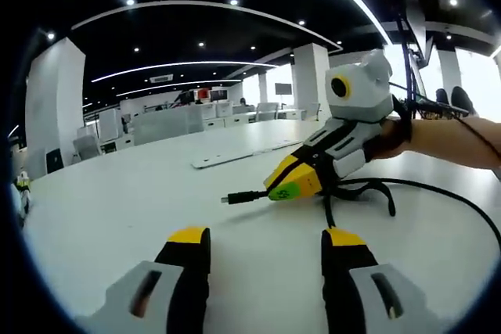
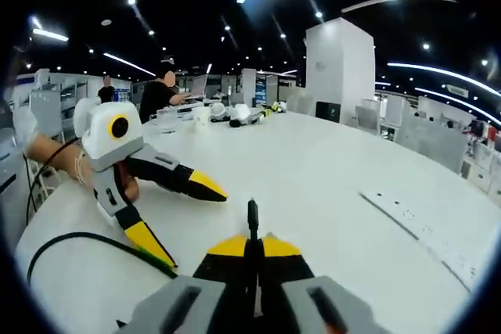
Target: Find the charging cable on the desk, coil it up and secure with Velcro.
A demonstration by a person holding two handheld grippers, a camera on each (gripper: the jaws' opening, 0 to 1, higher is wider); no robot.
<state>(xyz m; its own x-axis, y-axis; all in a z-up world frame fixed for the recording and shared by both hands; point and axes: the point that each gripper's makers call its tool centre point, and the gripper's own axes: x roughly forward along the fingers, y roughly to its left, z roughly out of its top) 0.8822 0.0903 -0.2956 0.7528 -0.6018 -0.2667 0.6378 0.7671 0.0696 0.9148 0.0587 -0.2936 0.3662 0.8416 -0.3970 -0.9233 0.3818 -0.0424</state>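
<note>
A: Where's the charging cable (image 1: 407, 187)?

B: On the white tabletop (image 1: 117, 209). In the left gripper view the right tool (image 1: 293, 185) has its yellow tips closed on the cable near the plug (image 1: 233, 198), which sticks out past them. The rest trails off toward the picture's right edge, cut off there.

A: And the left tool (image 1: 266, 238)?

B: Jaws spread wide, nothing between them. In the right gripper view it sits at left (image 2: 184, 217), with a loop of cable passing beneath it; whether they touch is hard to make out.

A: Anything else?

B: A flat power strip (image 2: 415, 228) lies well apart.
</note>
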